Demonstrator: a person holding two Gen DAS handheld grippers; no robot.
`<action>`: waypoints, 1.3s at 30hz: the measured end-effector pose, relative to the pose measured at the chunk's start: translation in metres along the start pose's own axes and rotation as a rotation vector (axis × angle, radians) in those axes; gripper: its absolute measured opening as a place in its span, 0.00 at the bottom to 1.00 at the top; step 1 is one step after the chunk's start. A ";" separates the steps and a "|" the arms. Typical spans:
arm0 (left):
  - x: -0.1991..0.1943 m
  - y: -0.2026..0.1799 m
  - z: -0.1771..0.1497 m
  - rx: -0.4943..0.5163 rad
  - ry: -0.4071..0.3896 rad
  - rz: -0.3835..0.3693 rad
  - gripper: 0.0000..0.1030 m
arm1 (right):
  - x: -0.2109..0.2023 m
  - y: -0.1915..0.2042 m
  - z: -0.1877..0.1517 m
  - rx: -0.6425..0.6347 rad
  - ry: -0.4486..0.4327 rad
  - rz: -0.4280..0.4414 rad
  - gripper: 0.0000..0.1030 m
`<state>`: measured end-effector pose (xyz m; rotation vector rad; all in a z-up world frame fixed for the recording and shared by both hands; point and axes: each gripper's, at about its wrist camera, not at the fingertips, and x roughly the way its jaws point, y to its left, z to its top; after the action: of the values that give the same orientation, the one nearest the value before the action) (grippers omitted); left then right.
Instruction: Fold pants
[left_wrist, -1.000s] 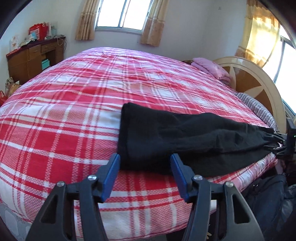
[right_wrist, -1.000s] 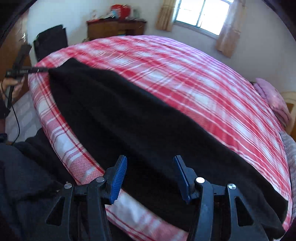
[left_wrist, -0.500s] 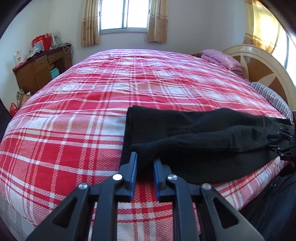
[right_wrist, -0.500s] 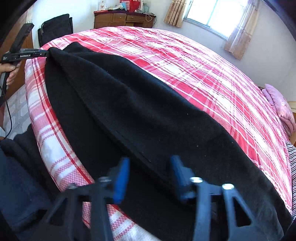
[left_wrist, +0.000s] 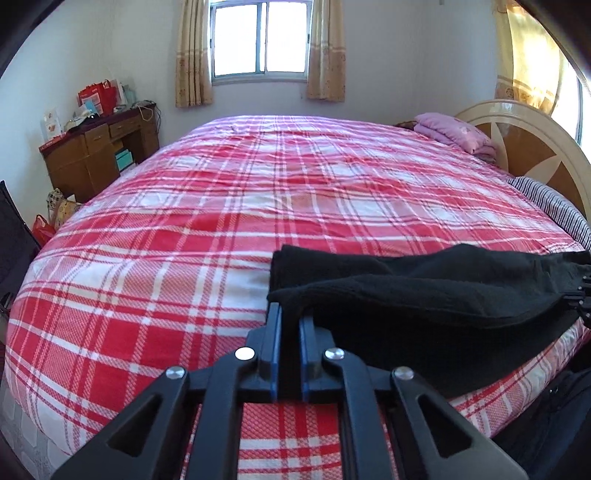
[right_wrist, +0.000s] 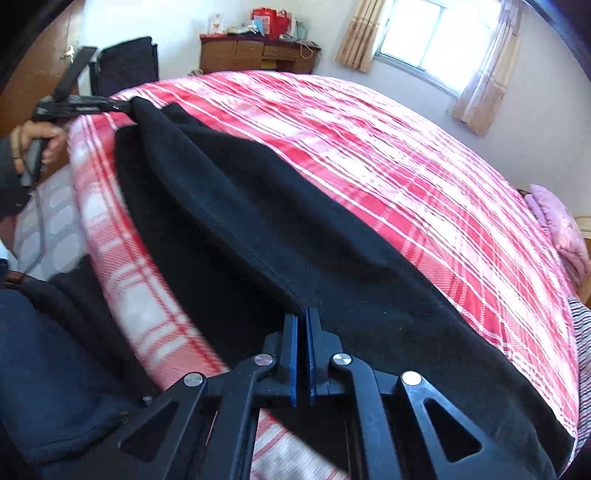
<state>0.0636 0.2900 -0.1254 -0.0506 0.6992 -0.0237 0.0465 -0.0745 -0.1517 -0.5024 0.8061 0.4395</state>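
Black pants (left_wrist: 424, 295) lie along the near edge of a bed with a red plaid cover (left_wrist: 258, 192). My left gripper (left_wrist: 290, 314) is shut on the near edge of the pants at one end and lifts that layer off the cover. My right gripper (right_wrist: 303, 317) is shut on the near edge of the pants (right_wrist: 258, 229) at the other end, and it shows at the right edge of the left wrist view (left_wrist: 581, 295). The left gripper (right_wrist: 122, 105) shows far left in the right wrist view, gripping the cloth.
A wooden dresser (left_wrist: 96, 155) with red bags stands at the far left wall. Pink folded bedding (left_wrist: 454, 133) and a headboard (left_wrist: 532, 147) are on the right. A dark chair (right_wrist: 125, 66) stands by the bed's foot. My dark-clothed body (right_wrist: 55, 369) is beside the bed.
Both grippers went from open over the pants' edge to shut on it. The near layer of the pants has been lifted up off the bed.
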 end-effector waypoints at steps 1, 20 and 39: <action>-0.001 0.002 0.000 -0.002 -0.004 0.000 0.09 | -0.006 0.003 -0.001 -0.002 -0.005 0.023 0.04; -0.013 0.041 -0.026 -0.016 0.000 -0.033 0.29 | 0.021 0.019 -0.030 -0.069 0.119 0.050 0.04; 0.029 -0.072 -0.021 0.212 0.092 -0.049 0.50 | 0.003 -0.063 0.009 0.214 -0.016 0.185 0.47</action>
<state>0.0713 0.2158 -0.1561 0.1374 0.7840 -0.1479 0.0886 -0.1187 -0.1327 -0.2257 0.8766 0.5202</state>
